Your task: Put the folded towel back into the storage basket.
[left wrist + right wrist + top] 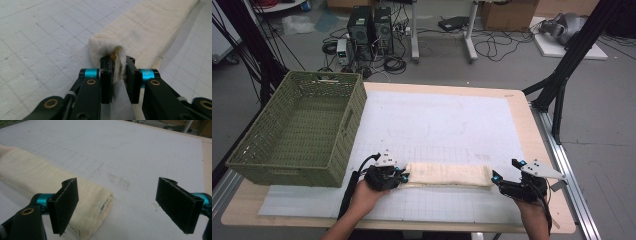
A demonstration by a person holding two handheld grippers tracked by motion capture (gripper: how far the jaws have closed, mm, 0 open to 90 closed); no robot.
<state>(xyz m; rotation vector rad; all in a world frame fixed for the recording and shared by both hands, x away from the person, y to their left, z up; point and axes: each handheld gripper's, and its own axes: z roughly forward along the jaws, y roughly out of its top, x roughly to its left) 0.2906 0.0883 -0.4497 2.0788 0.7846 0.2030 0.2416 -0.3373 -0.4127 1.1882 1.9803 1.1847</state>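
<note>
**Folded cloth pinched at one end**

A long, folded cream cloth lay along the worktop's near edge. The left hand-held gripper was clamped on the cloth's left end. The right hand-held gripper stood wide open at the right end, beside a green woven basket at the left edge.

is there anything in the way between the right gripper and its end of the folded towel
Nothing visible. The right gripper sits at the right end of the folded towel, its jaws wide open, with bare white mat between them. At the other end, the left gripper is shut on the cloth.
</note>
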